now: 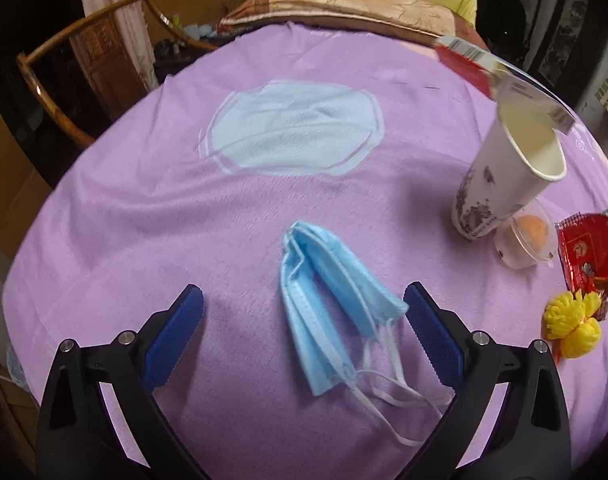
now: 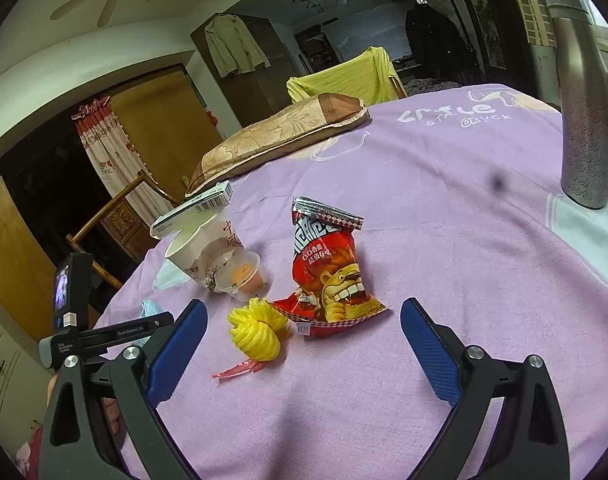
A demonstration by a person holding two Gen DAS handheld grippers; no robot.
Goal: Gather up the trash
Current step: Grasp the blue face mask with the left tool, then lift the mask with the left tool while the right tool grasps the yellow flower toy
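Left wrist view: the left gripper (image 1: pixel 304 304) hangs released, jaws wide, over a crumpled blue face mask (image 1: pixel 328 312) lying between its fingers on the purple cloth (image 1: pixel 143 208). A clean pick likely means closing on the folded body, not the loose ear loops.

Right wrist view: the right gripper (image 2: pixel 304 312) is also spread, holding nothing, facing the red snack bag (image 2: pixel 332 276) and yellow plastic knot (image 2: pixel 257 330) just beside it; the bag's crimped top looks the firmest place to pinch.

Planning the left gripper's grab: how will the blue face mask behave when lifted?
The face mask looks folded and creased, so it is probably floppy and will likely drape. Its loose white ear loops trail out and may dangle or snag. It seems thin and light.
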